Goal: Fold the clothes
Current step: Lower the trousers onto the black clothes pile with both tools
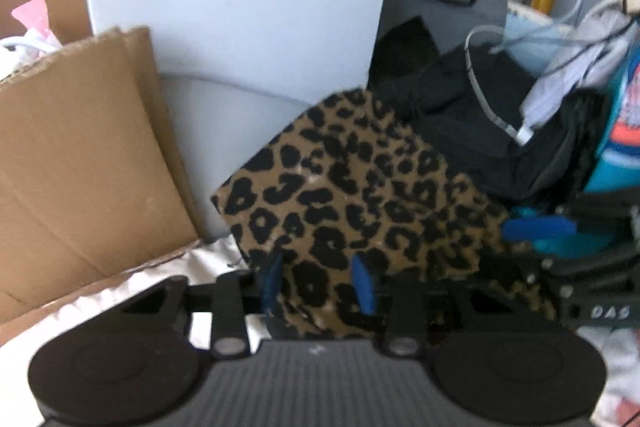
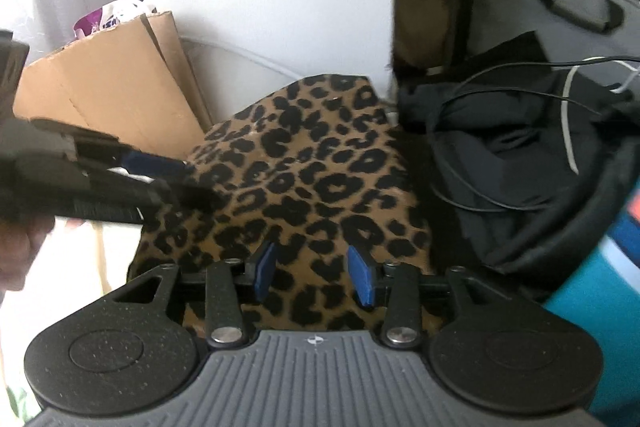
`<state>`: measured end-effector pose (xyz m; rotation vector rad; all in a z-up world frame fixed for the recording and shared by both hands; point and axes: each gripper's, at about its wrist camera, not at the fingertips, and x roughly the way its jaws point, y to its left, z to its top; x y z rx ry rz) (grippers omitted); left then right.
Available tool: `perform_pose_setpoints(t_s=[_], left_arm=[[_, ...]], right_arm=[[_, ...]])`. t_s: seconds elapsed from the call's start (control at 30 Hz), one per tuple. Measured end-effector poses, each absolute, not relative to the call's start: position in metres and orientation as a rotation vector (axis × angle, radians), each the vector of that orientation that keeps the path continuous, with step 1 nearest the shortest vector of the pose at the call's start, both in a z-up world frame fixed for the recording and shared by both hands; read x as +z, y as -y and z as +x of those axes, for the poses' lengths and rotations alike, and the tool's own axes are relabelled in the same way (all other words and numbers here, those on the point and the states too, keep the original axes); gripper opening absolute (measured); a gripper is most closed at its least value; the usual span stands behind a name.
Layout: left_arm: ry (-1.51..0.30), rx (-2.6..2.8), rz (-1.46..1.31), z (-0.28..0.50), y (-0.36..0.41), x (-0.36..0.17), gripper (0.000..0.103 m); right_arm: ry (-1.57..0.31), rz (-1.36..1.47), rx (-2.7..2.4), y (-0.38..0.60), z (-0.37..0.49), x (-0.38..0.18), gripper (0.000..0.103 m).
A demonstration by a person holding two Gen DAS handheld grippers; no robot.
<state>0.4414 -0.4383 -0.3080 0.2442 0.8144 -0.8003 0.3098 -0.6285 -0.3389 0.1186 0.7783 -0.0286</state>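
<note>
The tan, black-spotted leopard-print cloth (image 2: 304, 179) looks thin, light and limp, so it should sag; hemmed corners seem the safest hold. It lies as a flat, squared panel between the brown cardboard box (image 1: 80, 155) and a black heap of clothing (image 1: 492, 131). Left tongs (image 1: 318, 285) and right tongs (image 2: 314, 277) both stand apart, straddling its near edge, clamped on nothing.

in the left wrist view the folded cloth (image 1: 352, 187) sits at the frame's centre, just above the left gripper (image 1: 318, 283), with the cardboard box (image 1: 80, 163) to its left and the heap of dark clothes (image 1: 480, 123) with a cable (image 1: 486, 107) on it to its upper right. the right gripper (image 1: 540, 227) comes in from the right edge, touching the cloth's right side. in the right wrist view the cloth fills the centre above the right gripper, the left gripper reaches it from the left edge, and the box stands at upper left.
</note>
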Motion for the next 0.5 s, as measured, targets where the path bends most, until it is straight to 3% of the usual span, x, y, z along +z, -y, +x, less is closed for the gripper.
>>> perform_pose_setpoints(t_s=[0.5], left_arm=[[-0.811,-0.887,0.235,0.387,0.430,-0.331,0.041]], right_arm=[[-0.795,0.126,-0.084,0.633,0.267,-0.366,0.047]])
